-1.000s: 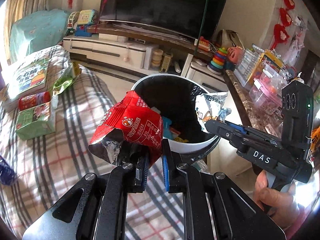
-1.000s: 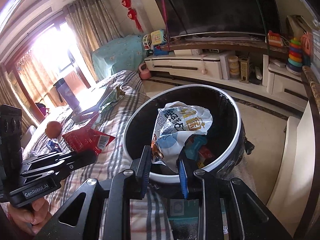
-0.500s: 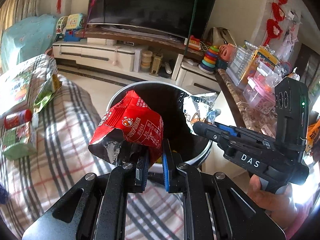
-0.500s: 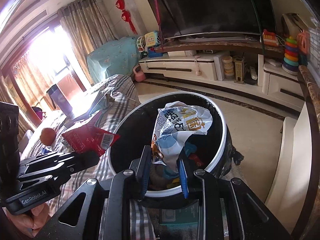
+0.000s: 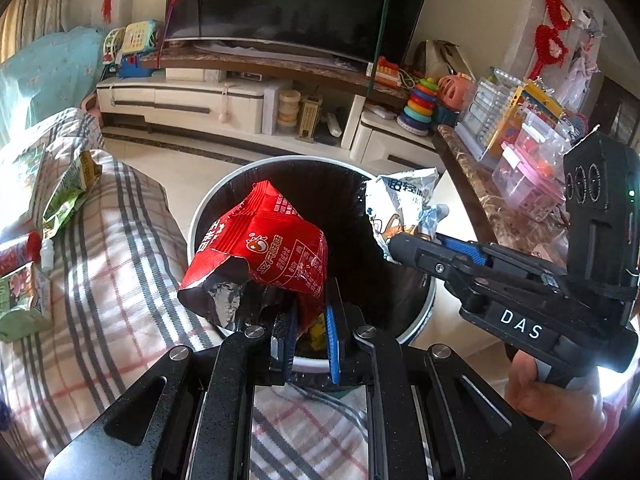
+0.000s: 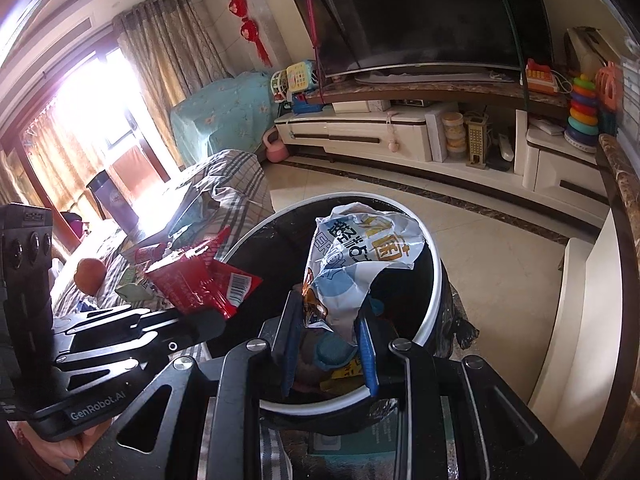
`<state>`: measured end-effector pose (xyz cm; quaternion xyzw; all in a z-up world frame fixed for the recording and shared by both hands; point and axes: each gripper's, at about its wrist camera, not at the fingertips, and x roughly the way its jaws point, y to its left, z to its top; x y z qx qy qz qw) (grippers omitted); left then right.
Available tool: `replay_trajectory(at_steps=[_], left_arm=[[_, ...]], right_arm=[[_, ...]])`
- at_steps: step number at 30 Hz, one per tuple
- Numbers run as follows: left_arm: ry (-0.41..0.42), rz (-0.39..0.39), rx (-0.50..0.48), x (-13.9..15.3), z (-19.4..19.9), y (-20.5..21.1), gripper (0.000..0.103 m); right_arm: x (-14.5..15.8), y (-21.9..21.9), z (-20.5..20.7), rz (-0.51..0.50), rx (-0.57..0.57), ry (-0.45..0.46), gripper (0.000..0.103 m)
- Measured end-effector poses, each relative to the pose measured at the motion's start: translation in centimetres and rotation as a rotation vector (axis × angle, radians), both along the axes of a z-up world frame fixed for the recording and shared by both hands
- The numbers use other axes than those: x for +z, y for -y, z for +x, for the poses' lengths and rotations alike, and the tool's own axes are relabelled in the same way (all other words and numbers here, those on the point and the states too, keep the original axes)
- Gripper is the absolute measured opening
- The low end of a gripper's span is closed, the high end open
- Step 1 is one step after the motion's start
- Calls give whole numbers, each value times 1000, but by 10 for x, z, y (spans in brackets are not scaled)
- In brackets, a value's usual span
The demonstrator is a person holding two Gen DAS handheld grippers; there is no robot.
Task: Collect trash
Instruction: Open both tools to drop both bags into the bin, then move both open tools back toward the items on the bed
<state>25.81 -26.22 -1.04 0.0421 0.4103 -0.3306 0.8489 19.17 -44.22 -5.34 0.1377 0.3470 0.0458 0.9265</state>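
- L gripper (image 5: 306, 334): jaws almost fully closed, pinching the lower edge of a red snack bag (image 5: 262, 254). Bag stands up crumpled ahead of the tips, its torn silver-lined mouth sagging to the gripper's left.
- Red bag hangs over the near-left rim of the trash bin (image 5: 196, 232), partly above the dark opening, partly above the plaid cover (image 5: 120, 264) on that side.
- R gripper (image 6: 326, 350): jaws part-open and have just been opening a bit; white-blue snack bag (image 6: 360, 256) sits between them. Left pad is against the bag's crumpled lower corner; can't tell if the right pad touches.
- White-blue bag rises ahead of the R tips, above the bin's inside; more wrappers lie at the bottom of the bin below it.
- Bin: round, black liner, white rim, just ahead of & below both grippers, on the tiled floor.
- In the L view, the R gripper (image 5: 394, 244) comes in from the right w/ the white-blue bag at its tip over the bin's far-right rim; a hand (image 5: 560, 412) holds its grip.
- In the R view, the L gripper (image 6: 208, 326) comes in from the left, red bag at its tip beside the bin rim.
- Left of the L gripper, on the plaid cover: green packets (image 5: 66, 196), well apart from the bin.
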Motion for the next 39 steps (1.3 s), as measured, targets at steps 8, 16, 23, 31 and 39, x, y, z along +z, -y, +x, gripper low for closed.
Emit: replay_trajectory(at_steps=[8, 16, 23, 31, 39], left_arm=[[-5, 4, 46, -2, -3, -11, 37], [-19, -10, 139, -10, -21, -51, 56], [-55, -29, 243, -18, -33, -98, 63], [-92, -59, 378, -29, -43, -160, 66], [-103, -65, 488, -34, -51, -211, 66]], right_arm=[[-7, 5, 0, 24, -19, -11, 48], [-2, -3, -15, 60, -25, 25, 72], [-2, -37, -22, 83, 34, 27, 88], [2, -85, -25, 45, 128, 40, 92], [-6, -125, -22, 48, 212, 22, 93]])
